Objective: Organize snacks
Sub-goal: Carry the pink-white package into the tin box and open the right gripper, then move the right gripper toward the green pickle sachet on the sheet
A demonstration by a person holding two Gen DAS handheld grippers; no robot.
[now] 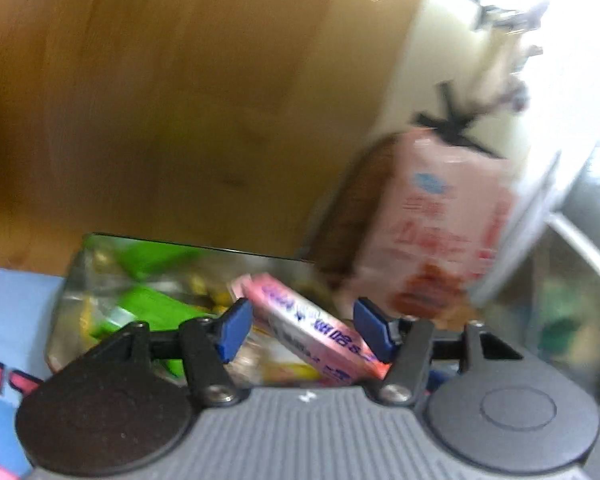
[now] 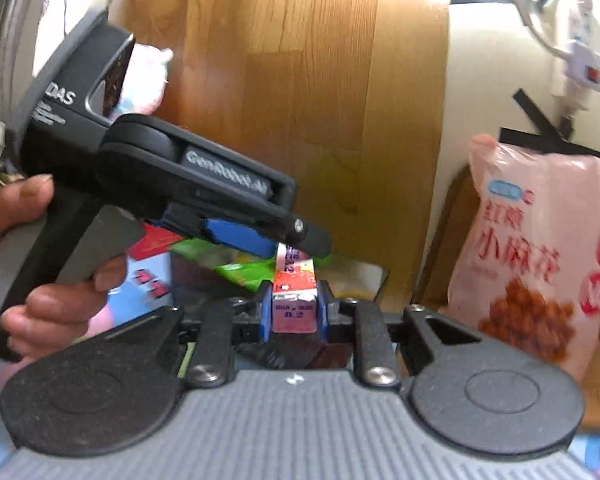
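Note:
My right gripper (image 2: 292, 312) is shut on the near end of a small pink box (image 2: 293, 314), which points away from the camera. The same pink box (image 1: 312, 328) lies slanted between the blue pads (image 1: 234, 330) of my left gripper (image 1: 304, 328), whose jaws stand apart around it without squeezing it. In the right wrist view, a hand (image 2: 48, 304) holds the left gripper (image 2: 260, 240) just above the box's far end. Beneath sits a clear container (image 1: 72, 280) with green packets (image 1: 156, 308). A big pink snack bag (image 2: 540, 248) stands at the right.
The pink bag (image 1: 440, 232) leans against a cream wall beside an upright wooden panel (image 1: 180, 100). A blue and red printed box (image 1: 8, 320) lies at the left. A grey curved rim (image 1: 580, 248) shows at the far right. The left wrist view is motion-blurred.

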